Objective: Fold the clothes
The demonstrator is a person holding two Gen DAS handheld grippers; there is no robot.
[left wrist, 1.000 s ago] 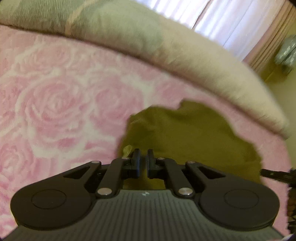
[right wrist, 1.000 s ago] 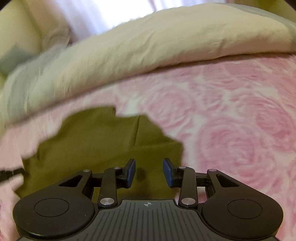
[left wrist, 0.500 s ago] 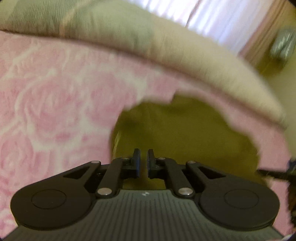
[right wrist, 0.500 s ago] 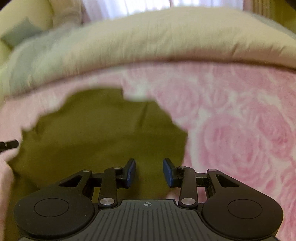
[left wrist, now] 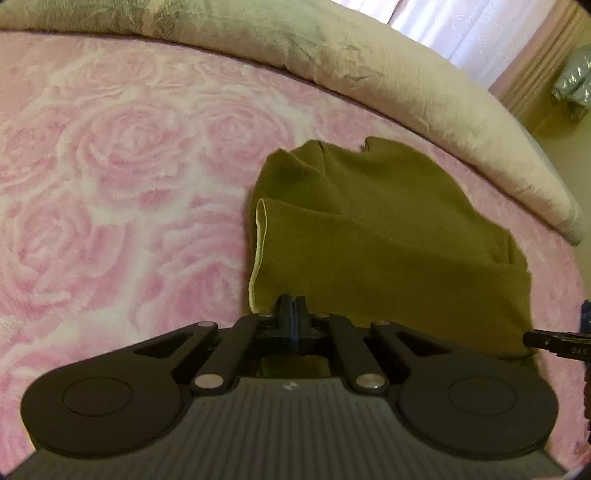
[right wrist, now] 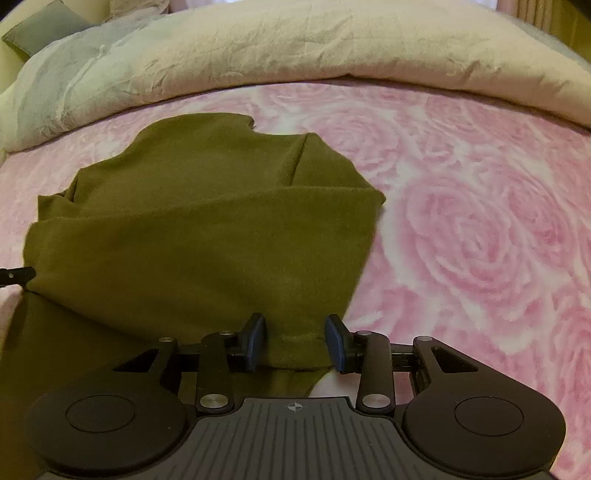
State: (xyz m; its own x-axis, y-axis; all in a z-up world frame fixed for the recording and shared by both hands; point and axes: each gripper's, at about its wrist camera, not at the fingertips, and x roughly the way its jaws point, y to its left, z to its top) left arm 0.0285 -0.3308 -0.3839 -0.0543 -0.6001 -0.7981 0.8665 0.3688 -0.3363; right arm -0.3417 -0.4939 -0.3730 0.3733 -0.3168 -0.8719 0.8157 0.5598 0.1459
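An olive-green garment (left wrist: 369, 229) lies partly doubled over on a pink rose-patterned blanket (left wrist: 110, 184). My left gripper (left wrist: 293, 308) is shut on its near edge, beside a pale inner hem (left wrist: 258, 251). In the right wrist view the same garment (right wrist: 207, 221) runs taut from the jaws to a fold further back. My right gripper (right wrist: 295, 345) is shut on a thick bunch of that cloth, its blue pads (right wrist: 334, 343) held apart by it. Each view shows the other gripper's black fingertip at a garment corner: the right one's fingertip (left wrist: 550, 341) and the left one's fingertip (right wrist: 18, 276).
A rumpled cream duvet (right wrist: 332, 44) is heaped along the far side of the bed. The pink blanket (right wrist: 480, 221) stretches wide to the right of the garment. Bright curtains (left wrist: 443, 26) hang behind, and a grey-green cushion (right wrist: 40, 29) sits at the far left.
Both grippers have moved across the bed with the garment's near edge. The olive cloth now fills more of both views, and its pale inner hem shows on the left.
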